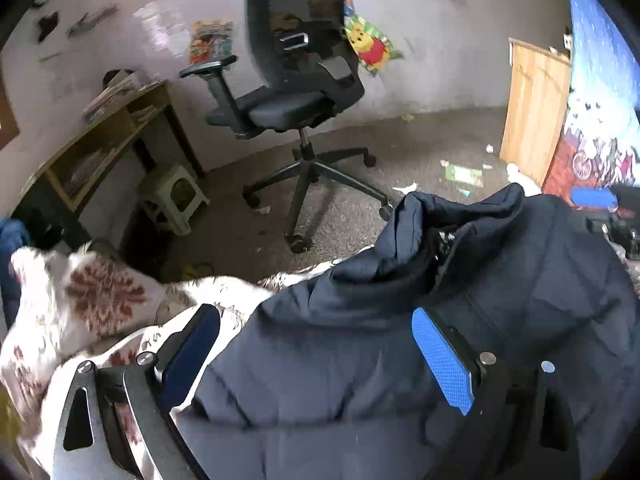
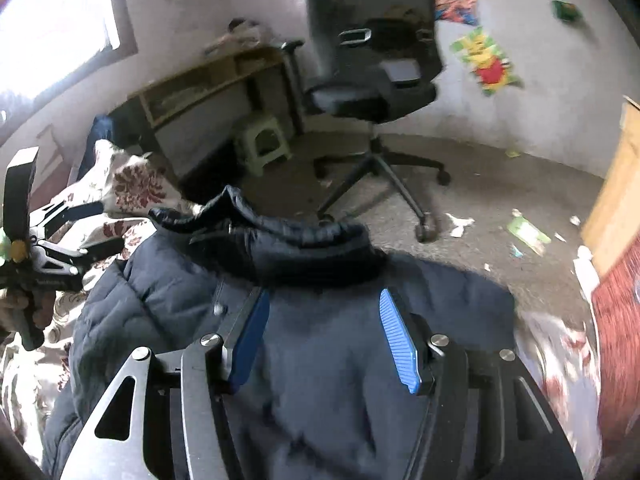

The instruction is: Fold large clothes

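A dark navy puffer jacket (image 1: 360, 380) lies spread on a white bedspread with red floral print (image 1: 100, 296), its collar (image 1: 408, 232) bunched up at the far end near the bed's edge. My left gripper (image 1: 314, 314) hovers over the jacket's left side. Its blue pads are wide apart and grip nothing. In the right wrist view the same jacket (image 2: 168, 308) fills the foreground below the raised collar (image 2: 280, 236). My right gripper (image 2: 325, 295) is open just above the fabric, and neither pad presses on it. A hand (image 2: 20, 308) holds the left tool at the left edge.
Beyond the bed stands a black office chair (image 1: 288, 108) on carpet strewn with paper scraps. A wooden desk (image 1: 100, 140) and a green stool (image 1: 176, 196) are at the left. A wooden door (image 1: 536, 108) stands at the right.
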Tool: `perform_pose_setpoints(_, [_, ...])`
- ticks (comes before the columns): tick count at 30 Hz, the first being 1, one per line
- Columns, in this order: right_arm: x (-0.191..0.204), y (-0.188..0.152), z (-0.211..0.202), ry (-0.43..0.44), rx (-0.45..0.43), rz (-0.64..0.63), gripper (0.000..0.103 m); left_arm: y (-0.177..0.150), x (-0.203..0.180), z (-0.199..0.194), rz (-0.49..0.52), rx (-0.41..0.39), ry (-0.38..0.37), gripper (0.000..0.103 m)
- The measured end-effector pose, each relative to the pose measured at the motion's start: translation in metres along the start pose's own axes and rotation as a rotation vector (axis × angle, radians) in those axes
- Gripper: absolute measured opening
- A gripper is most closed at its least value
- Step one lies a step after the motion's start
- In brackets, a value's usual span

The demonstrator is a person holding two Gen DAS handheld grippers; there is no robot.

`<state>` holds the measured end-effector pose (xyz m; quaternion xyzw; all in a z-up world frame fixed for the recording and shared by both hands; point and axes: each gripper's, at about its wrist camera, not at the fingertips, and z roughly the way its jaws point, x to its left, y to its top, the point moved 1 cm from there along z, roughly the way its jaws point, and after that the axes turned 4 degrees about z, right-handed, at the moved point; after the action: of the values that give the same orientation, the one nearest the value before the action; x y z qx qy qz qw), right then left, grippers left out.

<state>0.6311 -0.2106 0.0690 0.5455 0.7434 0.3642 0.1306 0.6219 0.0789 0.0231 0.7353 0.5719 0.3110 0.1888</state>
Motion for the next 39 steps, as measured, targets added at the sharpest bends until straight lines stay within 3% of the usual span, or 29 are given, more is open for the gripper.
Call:
perform_pose_setpoints(2, [0.009, 0.014, 0.016, 0.020, 0.027, -0.048, 0.053, 0.006, -0.003, 0.007, 0.011, 0.011, -0.002, 0.094])
perform_pose_setpoints(7, [0.036, 0.026, 0.054, 0.027, 0.119, -0.169, 0.052, 0.017, -0.004, 0.026, 0.003, 0.056, -0.004, 0.063])
perform_pose_setpoints(8, [0.041, 0.026, 0.060, 0.020, 0.125, -0.192, 0.051, 0.018, -0.004, 0.029, -0.001, 0.060, -0.011, 0.061])
perform_pose_setpoints(9, [0.043, 0.026, 0.063, 0.011, 0.125, -0.206, 0.049, 0.019, -0.005, 0.031, -0.007, 0.061, -0.018, 0.053])
perform_pose_setpoints(10, [0.047, 0.025, 0.067, -0.005, 0.118, -0.217, 0.047, 0.020, -0.005, 0.033, -0.012, 0.063, -0.032, 0.037])
perform_pose_setpoints(12, [0.049, 0.027, 0.073, -0.021, 0.111, -0.199, 0.018, 0.021, -0.006, 0.035, -0.031, 0.072, -0.068, 0.012])
perform_pose_setpoints(14, [0.048, 0.028, 0.074, -0.028, 0.111, -0.170, 0.001, 0.022, -0.003, 0.034, -0.062, 0.065, -0.069, 0.010])
perform_pose_setpoints(19, [0.045, 0.026, 0.053, -0.032, 0.068, -0.177, 0.001, 0.010, 0.013, 0.021, -0.144, 0.033, -0.122, 0.006])
perform_pose_setpoints(23, [0.049, 0.017, 0.025, 0.004, 0.062, -0.215, 0.001, -0.013, 0.018, -0.001, -0.130, -0.006, -0.156, 0.005])
perform_pose_setpoints(27, [0.053, 0.003, 0.004, 0.067, 0.065, -0.212, 0.001, -0.049, 0.015, 0.002, -0.095, 0.061, -0.186, 0.005])
perform_pose_setpoints(32, [0.050, 0.022, -0.008, 0.110, -0.017, -0.120, 0.001, -0.083, 0.010, 0.011, -0.101, 0.114, -0.216, 0.004])
perform_pose_setpoints(36, [0.051, 0.030, 0.030, 0.094, 0.050, -0.067, 0.001, -0.092, 0.012, 0.017, -0.108, 0.132, -0.223, 0.004])
perform_pose_setpoints(39, [0.050, 0.011, 0.069, 0.032, 0.180, -0.056, 0.001, -0.094, 0.010, 0.023, -0.096, 0.152, -0.226, 0.003])
